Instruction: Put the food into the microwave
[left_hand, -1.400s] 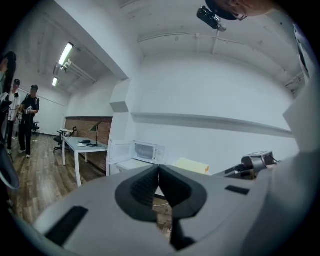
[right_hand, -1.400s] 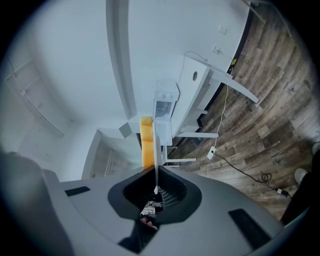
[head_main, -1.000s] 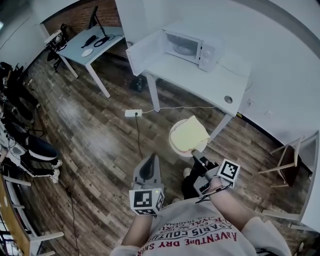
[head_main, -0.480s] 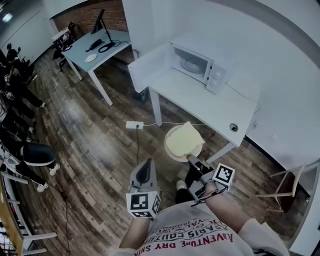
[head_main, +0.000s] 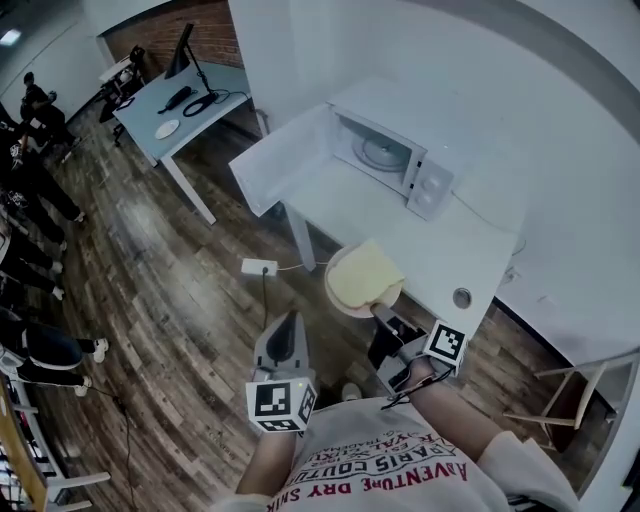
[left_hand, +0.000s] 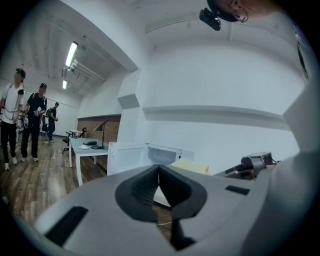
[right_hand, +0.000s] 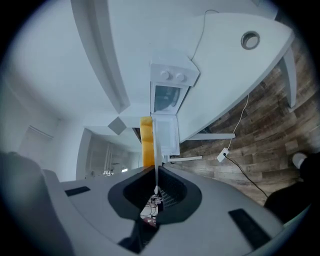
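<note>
Yellow food (head_main: 367, 275) on plate (head_main: 334, 297); right gripper (head_main: 381, 312) clamps plate.

— Can anything be read here?
— Only the print on the person's shirt (head_main: 400, 470), at the bottom of the head view. It is in reddish capitals and appears upside down.
— What does it say?
— One line reads "PARIS COUTU", another "ADVENTURE DRY SHIR". Both are cut off. A smaller line is too fine to read.
— And the rest?
— The left cube (head_main: 280, 403) and right cube (head_main: 446, 344) carry black-and-white square markers without letters. The microwave (head_main: 432, 188) panel shows no legible label.
</note>
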